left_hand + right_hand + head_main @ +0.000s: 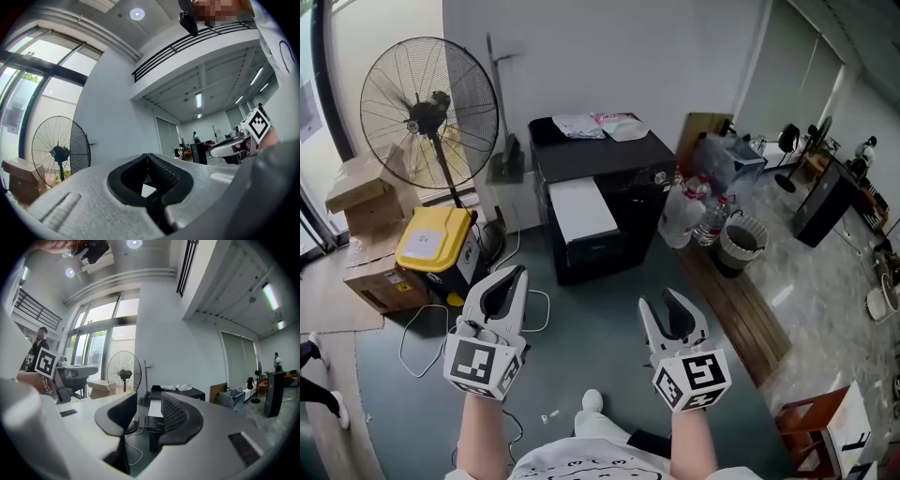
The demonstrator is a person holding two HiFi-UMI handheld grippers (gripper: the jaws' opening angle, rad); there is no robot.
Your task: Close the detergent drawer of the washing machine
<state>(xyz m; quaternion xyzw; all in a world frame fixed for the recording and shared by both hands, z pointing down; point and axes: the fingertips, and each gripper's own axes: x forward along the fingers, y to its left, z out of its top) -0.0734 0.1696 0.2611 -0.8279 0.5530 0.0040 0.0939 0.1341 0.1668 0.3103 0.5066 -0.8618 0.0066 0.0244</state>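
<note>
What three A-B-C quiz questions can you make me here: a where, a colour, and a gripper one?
1. Head view: the fan stands where from the washing machine? A right B left C on top
2. The box lid below the fan is? A yellow B red C blue
3. The right gripper is? A holding a bottle B holding a cloth C open, empty
B: the fan is left of it. A: the lid is bright yellow. C: jaws apart, nothing gripped.
</note>
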